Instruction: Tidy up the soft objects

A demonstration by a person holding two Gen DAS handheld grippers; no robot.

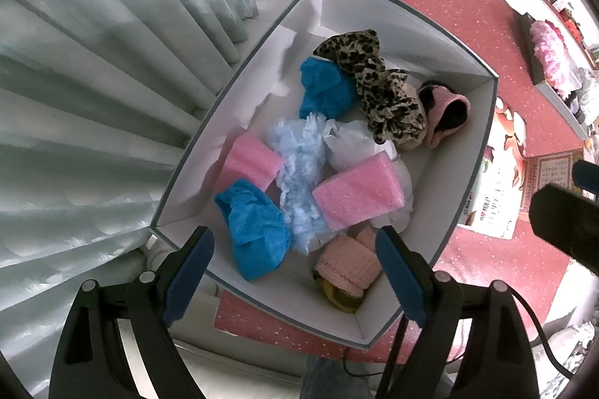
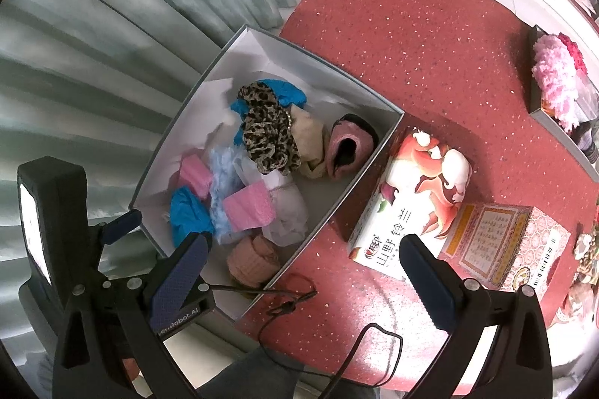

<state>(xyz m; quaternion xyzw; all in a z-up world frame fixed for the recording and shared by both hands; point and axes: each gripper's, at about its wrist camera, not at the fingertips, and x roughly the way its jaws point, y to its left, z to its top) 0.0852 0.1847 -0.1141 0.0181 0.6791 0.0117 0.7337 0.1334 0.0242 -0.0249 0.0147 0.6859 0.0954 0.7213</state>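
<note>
A white box [image 1: 441, 151] [image 2: 194, 99] on the red table holds several soft things: two pink sponges [image 1: 359, 196] [image 2: 249, 208], blue crumpled cloths [image 1: 256, 230] [image 2: 187, 215], a light blue fluffy piece [image 1: 299, 170], a leopard scrunchie [image 1: 378, 88] [image 2: 267, 133], a pink slipper [image 1: 447, 114] [image 2: 348, 146] and a peach knitted piece [image 1: 348, 264] [image 2: 252, 260]. My left gripper [image 1: 295, 271] is open and empty above the box's near end. My right gripper [image 2: 303, 271] is open and empty over the box's near right corner.
A tissue box with orange fish print [image 2: 415, 196] and a patterned pink box [image 2: 509, 245] stand right of the white box. A tray with pink fluffy things [image 2: 554, 80] [image 1: 550, 58] sits at the far right. Pale curtains [image 1: 93, 62] hang on the left. A black cable [image 2: 284, 305] lies near.
</note>
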